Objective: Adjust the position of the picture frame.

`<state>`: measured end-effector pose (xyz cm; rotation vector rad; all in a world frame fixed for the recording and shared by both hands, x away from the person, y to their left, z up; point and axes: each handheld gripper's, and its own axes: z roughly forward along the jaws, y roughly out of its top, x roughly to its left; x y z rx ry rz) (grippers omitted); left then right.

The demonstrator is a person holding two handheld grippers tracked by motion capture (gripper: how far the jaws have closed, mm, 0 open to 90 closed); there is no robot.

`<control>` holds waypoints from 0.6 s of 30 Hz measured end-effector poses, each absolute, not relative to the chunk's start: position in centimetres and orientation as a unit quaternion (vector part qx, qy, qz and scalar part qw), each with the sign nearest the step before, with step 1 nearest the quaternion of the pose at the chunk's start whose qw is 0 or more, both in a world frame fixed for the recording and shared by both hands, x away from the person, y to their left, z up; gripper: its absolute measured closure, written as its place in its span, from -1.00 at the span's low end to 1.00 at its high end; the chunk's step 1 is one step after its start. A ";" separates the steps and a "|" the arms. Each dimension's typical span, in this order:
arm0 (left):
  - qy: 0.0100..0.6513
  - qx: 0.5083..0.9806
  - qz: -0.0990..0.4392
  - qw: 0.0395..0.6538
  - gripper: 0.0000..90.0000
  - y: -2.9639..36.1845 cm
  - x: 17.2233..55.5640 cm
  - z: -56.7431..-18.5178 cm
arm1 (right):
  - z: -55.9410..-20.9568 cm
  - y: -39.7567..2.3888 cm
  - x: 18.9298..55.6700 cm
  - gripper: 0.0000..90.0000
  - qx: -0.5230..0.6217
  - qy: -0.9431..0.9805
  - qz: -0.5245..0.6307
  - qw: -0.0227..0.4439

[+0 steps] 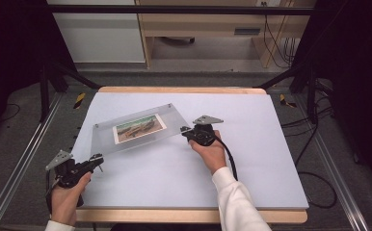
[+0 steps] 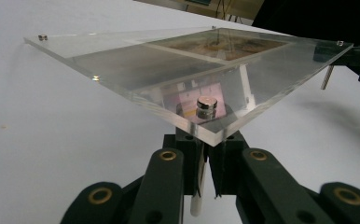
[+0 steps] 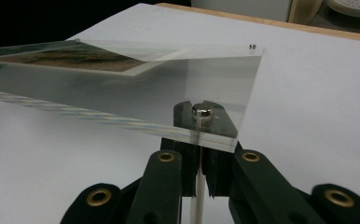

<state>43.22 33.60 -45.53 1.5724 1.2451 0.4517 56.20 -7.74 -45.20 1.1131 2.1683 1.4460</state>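
While the left gripper (image 1: pixel 99 158) and right gripper (image 1: pixel 184 130) each clamp a leg under opposite corners of the clear frame (image 1: pixel 135 127), holding it just above the table (image 1: pixel 174 178), the grasp looks done and only the carrying or placing remains.

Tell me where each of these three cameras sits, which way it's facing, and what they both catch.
High view: above the person's side, looking forward and down at the table; both hands, left gripper and right gripper.
Left gripper view: on the left gripper, looking along its jaws at a corner of the clear photo frame.
Right gripper view: on the right gripper, at another corner.
Shared: the frame, held by both.
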 end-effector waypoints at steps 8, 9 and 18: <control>0.516 0.656 0.198 0.514 0.78 33.4 43.5 -45.6 | -45.3 -7.7 56.2 0.88 0.389 0.758 0.502 0.148; 0.517 0.655 0.202 0.512 0.80 33.4 43.5 -45.5 | -45.3 -7.7 56.2 0.88 0.389 0.758 0.502 0.148; 0.524 0.658 0.202 0.502 0.86 33.6 43.6 -45.6 | -45.6 -7.1 56.3 0.77 0.389 0.759 0.499 0.153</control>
